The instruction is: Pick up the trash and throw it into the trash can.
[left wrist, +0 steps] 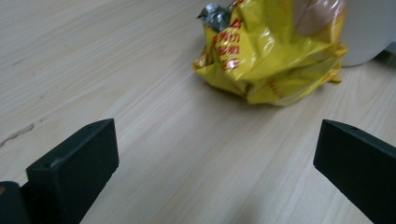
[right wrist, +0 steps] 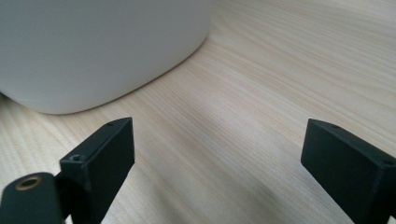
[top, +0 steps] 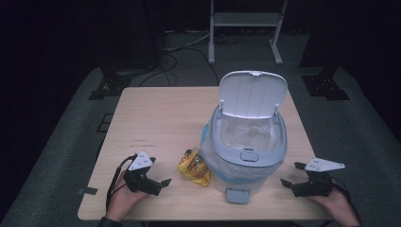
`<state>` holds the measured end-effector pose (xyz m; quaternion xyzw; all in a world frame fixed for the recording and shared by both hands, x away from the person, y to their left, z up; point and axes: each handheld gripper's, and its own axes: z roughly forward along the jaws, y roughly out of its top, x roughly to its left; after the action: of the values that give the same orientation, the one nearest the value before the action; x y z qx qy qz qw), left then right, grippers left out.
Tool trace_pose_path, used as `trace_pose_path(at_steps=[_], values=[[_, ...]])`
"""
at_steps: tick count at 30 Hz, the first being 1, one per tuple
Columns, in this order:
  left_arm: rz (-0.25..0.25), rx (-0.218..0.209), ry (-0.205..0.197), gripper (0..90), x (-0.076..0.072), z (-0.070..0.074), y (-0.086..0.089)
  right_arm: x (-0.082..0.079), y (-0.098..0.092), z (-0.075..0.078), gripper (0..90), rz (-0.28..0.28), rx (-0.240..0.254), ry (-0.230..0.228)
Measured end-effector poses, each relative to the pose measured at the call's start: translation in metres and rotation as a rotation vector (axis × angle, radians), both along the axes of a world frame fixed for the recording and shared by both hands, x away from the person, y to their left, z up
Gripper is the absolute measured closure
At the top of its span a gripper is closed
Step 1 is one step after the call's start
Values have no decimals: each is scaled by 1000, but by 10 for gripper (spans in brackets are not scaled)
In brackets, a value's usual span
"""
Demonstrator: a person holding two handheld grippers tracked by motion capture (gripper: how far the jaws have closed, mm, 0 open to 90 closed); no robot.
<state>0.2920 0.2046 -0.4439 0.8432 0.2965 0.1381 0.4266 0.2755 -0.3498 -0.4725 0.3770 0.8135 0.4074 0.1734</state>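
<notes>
A crumpled yellow snack bag lies on the wooden table, touching the left side of a white pedal bin. The bin's lid stands up and a clear liner shows inside. My left gripper rests low at the front left, pointing right at the bag, open with nothing between its jaws. In the left gripper view the bag lies just ahead of the open left gripper. My right gripper sits at the front right, open and empty, aimed at the bin. Close ahead of the right gripper stands the bin's wall.
The bin's grey pedal sticks out toward the table's front edge. A piece of dark tape marks the front left corner. Beyond the table stand a white frame and black stand feet on the carpet.
</notes>
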Motion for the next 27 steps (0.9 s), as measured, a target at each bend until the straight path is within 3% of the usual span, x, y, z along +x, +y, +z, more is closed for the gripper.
trace_pose_path(at_steps=[18,27], values=[[-76,-31,-17,0,3,24,-39,7,3,-15,88,-16,-78,53],[-101,-39,-6,0,11,30,-59,8,3,-16,88,-19,-79,63]])
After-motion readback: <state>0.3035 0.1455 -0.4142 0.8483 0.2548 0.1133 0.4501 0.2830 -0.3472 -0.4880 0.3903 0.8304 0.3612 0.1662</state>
